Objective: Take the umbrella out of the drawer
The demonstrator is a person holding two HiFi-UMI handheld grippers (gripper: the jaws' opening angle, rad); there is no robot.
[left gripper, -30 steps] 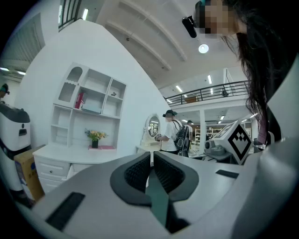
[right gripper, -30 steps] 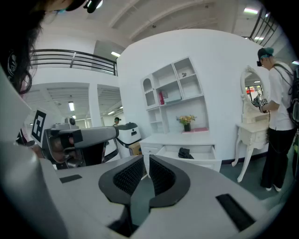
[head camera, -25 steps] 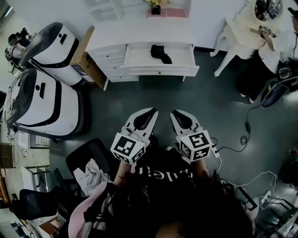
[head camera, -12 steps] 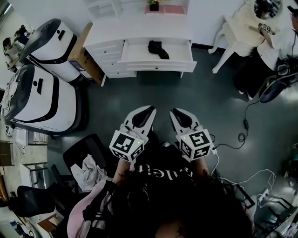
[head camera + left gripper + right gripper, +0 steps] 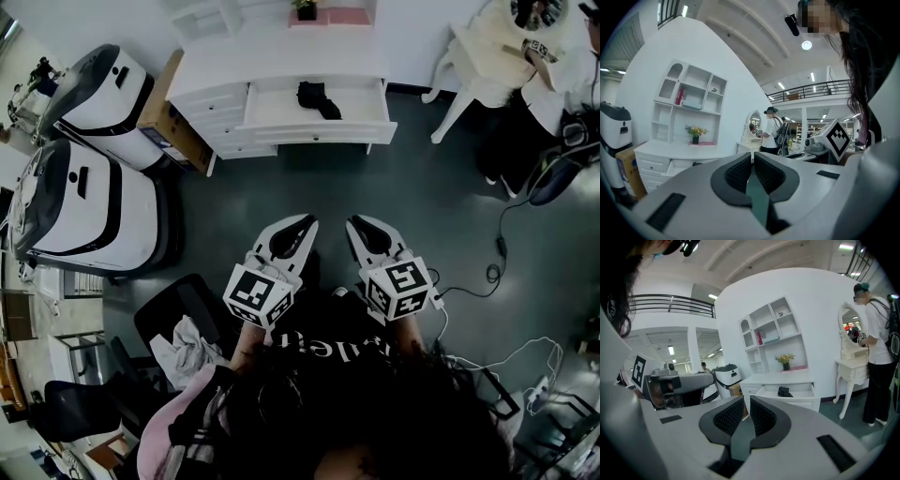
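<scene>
A black folded umbrella point(image 5: 320, 98) lies in the pulled-out top drawer point(image 5: 317, 129) of a white dresser point(image 5: 281, 66) across the dark floor; it also shows as the umbrella point(image 5: 784, 392) in the right gripper view. My left gripper point(image 5: 302, 225) and right gripper point(image 5: 357, 225) are held side by side close to the person's body, far short of the drawer. Both are shut with nothing between the jaws. In the left gripper view the left gripper point(image 5: 753, 158) points level toward the dresser point(image 5: 656, 154); the right gripper point(image 5: 746, 402) points slightly down at the drawer point(image 5: 787, 392).
Two large white-and-black machines point(image 5: 89, 197) stand at the left beside a cardboard box point(image 5: 169, 122). A white vanity table point(image 5: 487, 66) with a person point(image 5: 879, 357) at it stands right of the dresser. Cables point(image 5: 487, 277) trail on the floor at right. A black chair point(image 5: 178, 323) is near left.
The view has shifted slightly; both grippers stay together in the same pose, shut. The drawer and umbrella are unchanged.
</scene>
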